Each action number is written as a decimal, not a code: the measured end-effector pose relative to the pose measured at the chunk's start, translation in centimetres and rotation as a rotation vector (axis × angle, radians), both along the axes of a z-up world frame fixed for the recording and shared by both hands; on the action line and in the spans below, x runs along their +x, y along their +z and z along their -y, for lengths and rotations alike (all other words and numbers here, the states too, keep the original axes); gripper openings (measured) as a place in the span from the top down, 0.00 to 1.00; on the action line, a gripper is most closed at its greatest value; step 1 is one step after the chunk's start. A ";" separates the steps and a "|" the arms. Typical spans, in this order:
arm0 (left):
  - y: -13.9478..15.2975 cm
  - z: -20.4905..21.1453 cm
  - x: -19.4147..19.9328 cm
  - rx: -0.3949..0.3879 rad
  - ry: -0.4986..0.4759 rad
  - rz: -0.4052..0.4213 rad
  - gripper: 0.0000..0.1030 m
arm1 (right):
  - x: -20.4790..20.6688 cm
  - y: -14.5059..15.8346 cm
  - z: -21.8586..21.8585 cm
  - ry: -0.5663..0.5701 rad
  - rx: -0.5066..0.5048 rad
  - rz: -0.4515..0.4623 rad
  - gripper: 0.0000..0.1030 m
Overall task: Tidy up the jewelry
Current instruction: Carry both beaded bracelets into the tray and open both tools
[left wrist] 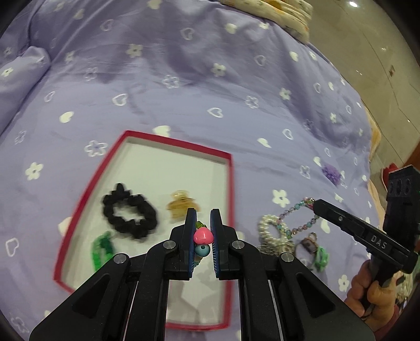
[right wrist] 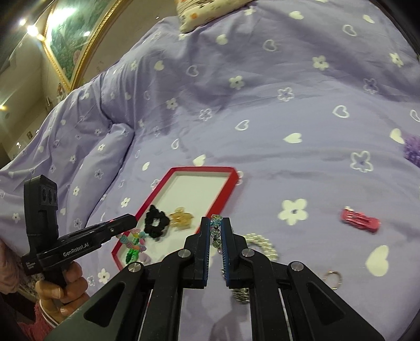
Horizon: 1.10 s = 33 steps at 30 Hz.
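Note:
My left gripper [left wrist: 202, 216] is shut on a colourful bead bracelet with a pink heart bead [left wrist: 202, 235], held over the red-rimmed tray [left wrist: 231, 188]. In the tray lie a black scrunchie [left wrist: 129, 211], an amber hair claw [left wrist: 181, 207] and a green piece [left wrist: 101, 249]. My right gripper [right wrist: 215, 223] is shut on a pastel crystal bead bracelet [right wrist: 215, 230], also in the left wrist view [left wrist: 296, 209], right of the tray. A pearl bracelet [left wrist: 271, 230] lies under it on the bedspread.
The purple bedspread [right wrist: 262, 105] carries a pink hair clip [right wrist: 361, 219], a purple scrunchie [right wrist: 412, 149], a key ring [right wrist: 332, 278] and a green trinket [left wrist: 320, 258]. A floral pillow [left wrist: 283, 10] lies at the far end. The bed edge and floor are at the right.

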<state>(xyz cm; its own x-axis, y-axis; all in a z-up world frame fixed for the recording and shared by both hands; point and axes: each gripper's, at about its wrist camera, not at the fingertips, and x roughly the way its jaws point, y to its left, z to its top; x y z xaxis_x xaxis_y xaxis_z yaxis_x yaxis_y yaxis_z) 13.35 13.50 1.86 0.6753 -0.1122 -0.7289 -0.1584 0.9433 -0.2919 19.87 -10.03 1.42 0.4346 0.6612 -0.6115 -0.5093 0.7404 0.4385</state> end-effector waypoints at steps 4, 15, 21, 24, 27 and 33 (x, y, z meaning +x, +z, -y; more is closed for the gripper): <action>-0.6 -1.9 -0.7 -0.007 0.034 -0.010 0.91 | -0.4 -0.1 -2.1 0.046 0.008 -0.010 0.93; -1.4 -5.4 -1.6 -0.003 0.102 -0.021 0.91 | -1.3 -0.3 -7.6 0.154 0.044 -0.037 0.93; -2.5 -6.6 -1.1 -0.018 0.119 -0.034 0.91 | -1.7 -1.1 -10.5 0.201 0.035 -0.053 0.93; -3.1 -6.8 -0.4 -0.021 0.110 -0.040 0.91 | -1.5 -2.0 -11.6 0.218 0.028 -0.072 0.93; -4.0 -6.8 0.4 -0.015 0.103 -0.057 0.91 | -1.2 -2.9 -12.6 0.227 0.013 -0.088 0.93; -6.3 -7.5 2.3 0.001 0.108 -0.109 0.91 | 0.4 -5.3 -13.3 0.197 -0.067 -0.106 0.93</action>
<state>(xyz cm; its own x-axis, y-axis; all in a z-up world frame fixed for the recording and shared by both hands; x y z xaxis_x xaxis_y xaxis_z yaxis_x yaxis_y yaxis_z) 15.65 21.04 -4.47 0.6003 -0.0422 -0.7987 -0.2895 0.9194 -0.2662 20.24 3.29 -3.92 0.2322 0.6830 -0.6925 -0.6010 0.6606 0.4500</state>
